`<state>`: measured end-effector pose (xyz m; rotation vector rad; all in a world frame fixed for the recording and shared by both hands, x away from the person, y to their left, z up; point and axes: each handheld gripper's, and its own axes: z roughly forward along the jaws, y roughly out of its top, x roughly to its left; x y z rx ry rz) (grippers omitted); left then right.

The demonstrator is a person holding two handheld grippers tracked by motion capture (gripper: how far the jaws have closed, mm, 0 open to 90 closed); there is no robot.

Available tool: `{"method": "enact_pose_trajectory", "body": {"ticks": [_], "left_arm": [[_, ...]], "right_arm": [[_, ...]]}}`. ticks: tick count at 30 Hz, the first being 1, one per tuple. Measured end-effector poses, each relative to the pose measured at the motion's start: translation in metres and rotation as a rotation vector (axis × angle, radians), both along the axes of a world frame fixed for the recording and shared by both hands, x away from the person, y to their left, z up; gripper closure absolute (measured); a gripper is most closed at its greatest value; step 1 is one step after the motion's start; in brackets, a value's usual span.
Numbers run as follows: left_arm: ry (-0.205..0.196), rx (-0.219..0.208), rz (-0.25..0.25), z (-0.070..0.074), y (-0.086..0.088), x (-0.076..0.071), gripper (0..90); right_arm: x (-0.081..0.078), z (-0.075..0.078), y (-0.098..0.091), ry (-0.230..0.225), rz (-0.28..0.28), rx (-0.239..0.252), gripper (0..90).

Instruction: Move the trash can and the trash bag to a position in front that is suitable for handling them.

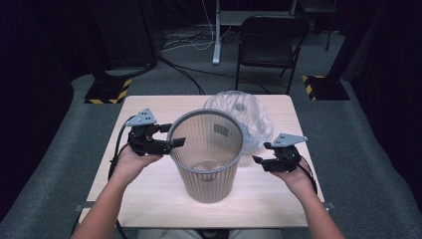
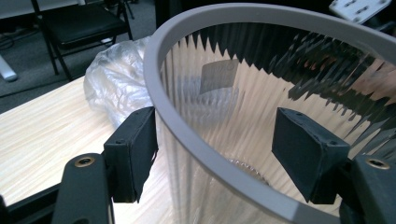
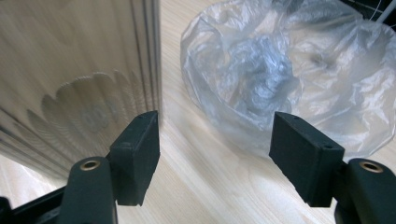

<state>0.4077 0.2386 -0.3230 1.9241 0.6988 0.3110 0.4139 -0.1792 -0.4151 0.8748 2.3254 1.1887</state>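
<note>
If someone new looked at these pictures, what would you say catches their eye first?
Most likely the tall grey mesh wastebasket standing mid-table, with the left gripper open astride its rim, one jaw outside and one inside. Next, the crumpled clear plastic bag lying on the wooden table behind the basket to the right. The right gripper is open beside the basket.

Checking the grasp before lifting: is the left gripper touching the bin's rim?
Apart. The left gripper view shows the left gripper open astride the wastebasket rim, with gaps at both pads.
</note>
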Motion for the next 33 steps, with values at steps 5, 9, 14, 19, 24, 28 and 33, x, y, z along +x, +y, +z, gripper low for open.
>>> {"method": "enact_pose_trajectory", "body": {"ticks": [5, 9, 14, 19, 24, 28, 33], "left_arm": [[-0.007, -0.002, 0.001, 0.001, 0.002, -0.003, 31.9], [-0.009, -0.004, 0.006, 0.001, 0.006, -0.005, 32.9], [-0.014, 0.003, 0.024, 0.002, 0.017, -0.012, 32.9], [-0.025, -0.006, 0.034, 0.001, 0.032, -0.019, 32.5], [-0.033, -0.007, 0.044, 0.0, 0.042, -0.026, 32.5], [-0.038, -0.009, 0.052, 0.0, 0.05, -0.031, 32.5], [-0.038, -0.014, 0.056, -0.001, 0.06, -0.038, 32.6]], "right_arm": [[0.01, -0.009, 0.0, 0.028, -0.011, -0.012, 32.1], [0.015, -0.013, 0.003, 0.028, -0.009, -0.026, 32.1], [0.027, -0.021, 0.012, 0.041, -0.017, -0.05, 32.5], [0.038, -0.03, 0.024, 0.038, -0.004, -0.065, 32.9], [0.049, -0.036, 0.031, 0.019, -0.018, -0.073, 33.7], [0.057, -0.041, 0.03, 0.019, -0.046, -0.073, 34.9], [0.064, -0.049, 0.03, 0.063, -0.031, -0.091, 48.7]]}}
